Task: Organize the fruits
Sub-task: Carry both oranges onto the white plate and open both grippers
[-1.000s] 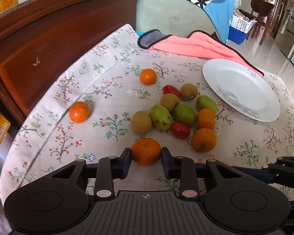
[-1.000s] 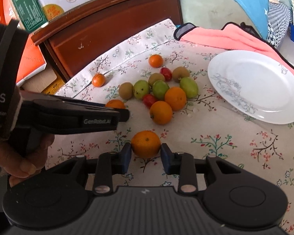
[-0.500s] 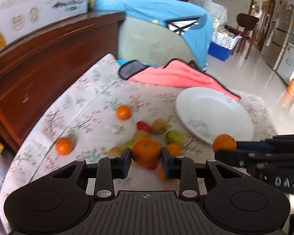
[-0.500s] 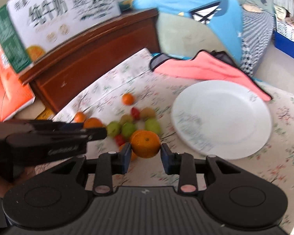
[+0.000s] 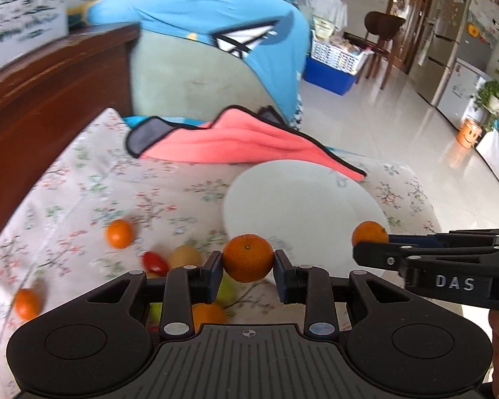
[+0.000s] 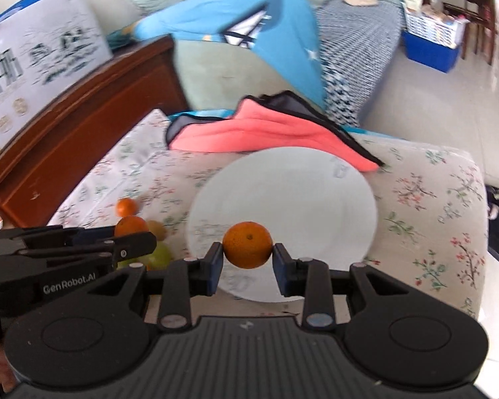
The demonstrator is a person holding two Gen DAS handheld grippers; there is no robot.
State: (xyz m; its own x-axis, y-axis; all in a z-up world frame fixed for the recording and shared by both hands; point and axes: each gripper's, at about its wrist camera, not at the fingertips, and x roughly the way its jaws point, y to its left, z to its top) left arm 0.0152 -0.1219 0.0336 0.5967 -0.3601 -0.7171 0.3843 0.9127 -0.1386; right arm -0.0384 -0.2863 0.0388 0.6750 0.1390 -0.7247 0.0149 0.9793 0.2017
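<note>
Left wrist view: the left gripper [image 5: 248, 263] is clamped on a mandarin [image 5: 248, 257], pinched between both pads and held above the floral cloth [image 5: 83, 179] at the near-left edge of the white plate [image 5: 302, 206]. To the right, the right gripper [image 5: 371, 244] enters side-on, carrying a second mandarin [image 5: 369, 232] over the plate's right rim. Below and left of the held fruit lie a kiwi [image 5: 184, 256], a red tomato [image 5: 154, 261], two loose mandarins [image 5: 119, 233] and partly hidden green fruit. A pink garment [image 5: 236, 143] lies beyond the plate.

Right wrist view: the right gripper [image 6: 248, 261] is closed on its mandarin [image 6: 248, 244], suspended over the near part of the plate [image 6: 289, 193]. The left gripper [image 6: 139, 237] reaches in from the left with its mandarin [image 6: 129, 226], just beside the plate's left rim. More fruit sits blurred behind it. A wooden cabinet [image 6: 83, 126] stands at the left.
</note>
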